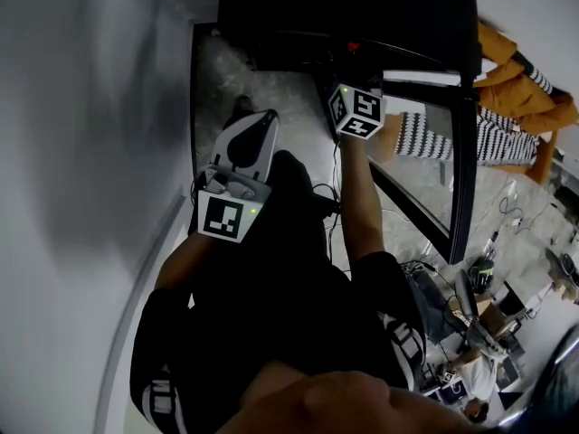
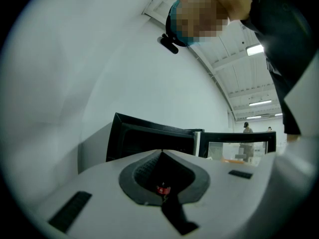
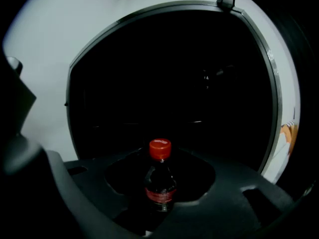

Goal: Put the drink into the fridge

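A dark drink bottle (image 3: 160, 185) with a red cap (image 3: 160, 149) stands upright between the jaws of my right gripper (image 3: 160, 158), which is shut on it. Behind the bottle gapes the black fridge interior (image 3: 174, 83). In the head view only the right gripper's marker cube (image 1: 355, 109) shows, at the mouth of the black fridge (image 1: 344, 7); its jaws and the bottle are hidden there. The fridge's glass door (image 1: 460, 161) hangs open to the right. My left gripper (image 1: 253, 127) is held back at the left, shut with nothing in it (image 2: 162, 152).
A white wall (image 1: 81, 152) runs along the left of the fridge. A person in orange and striped clothing (image 1: 516, 89) is beyond the open door. Cables and gear (image 1: 470, 315) lie on the floor at the lower right.
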Action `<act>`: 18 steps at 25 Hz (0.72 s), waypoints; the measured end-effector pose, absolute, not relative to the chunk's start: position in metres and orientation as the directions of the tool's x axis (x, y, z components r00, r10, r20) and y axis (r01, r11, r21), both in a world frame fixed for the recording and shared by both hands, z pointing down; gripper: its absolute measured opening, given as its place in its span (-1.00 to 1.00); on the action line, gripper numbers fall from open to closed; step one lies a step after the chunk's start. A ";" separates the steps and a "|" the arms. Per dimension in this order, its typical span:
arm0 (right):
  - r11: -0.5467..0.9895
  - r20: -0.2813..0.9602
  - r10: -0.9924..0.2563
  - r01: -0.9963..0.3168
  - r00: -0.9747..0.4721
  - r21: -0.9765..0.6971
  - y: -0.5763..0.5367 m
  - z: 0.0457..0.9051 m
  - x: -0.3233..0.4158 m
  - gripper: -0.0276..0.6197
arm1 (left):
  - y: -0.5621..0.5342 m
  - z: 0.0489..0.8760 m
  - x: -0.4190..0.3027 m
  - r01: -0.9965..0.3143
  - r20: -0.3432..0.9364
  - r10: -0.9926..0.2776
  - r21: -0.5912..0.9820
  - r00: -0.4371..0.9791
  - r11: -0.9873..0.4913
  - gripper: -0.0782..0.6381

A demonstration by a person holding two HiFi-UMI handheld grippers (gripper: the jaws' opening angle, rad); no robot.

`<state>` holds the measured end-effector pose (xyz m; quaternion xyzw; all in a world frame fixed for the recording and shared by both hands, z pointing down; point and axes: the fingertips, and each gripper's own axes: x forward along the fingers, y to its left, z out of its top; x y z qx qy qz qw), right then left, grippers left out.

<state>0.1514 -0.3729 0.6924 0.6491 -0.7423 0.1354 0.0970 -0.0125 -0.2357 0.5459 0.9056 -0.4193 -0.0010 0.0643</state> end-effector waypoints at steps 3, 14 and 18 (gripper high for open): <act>0.115 0.321 -0.938 -0.990 -0.133 -0.075 -0.386 0.710 0.155 -0.53 | -0.241 0.561 -0.012 -0.762 0.054 -0.763 0.127 0.645 -0.635 -0.77; 0.101 0.331 -0.936 -0.993 -0.116 -0.064 -0.419 0.764 0.163 -0.53 | -0.248 0.587 -0.010 -0.766 0.044 -0.767 0.118 0.640 -0.632 -0.77; 0.103 0.333 -0.935 -0.993 -0.119 -0.064 -0.430 0.775 0.161 -0.53 | -0.251 0.597 -0.012 -0.766 0.039 -0.767 0.120 0.640 -0.632 -0.77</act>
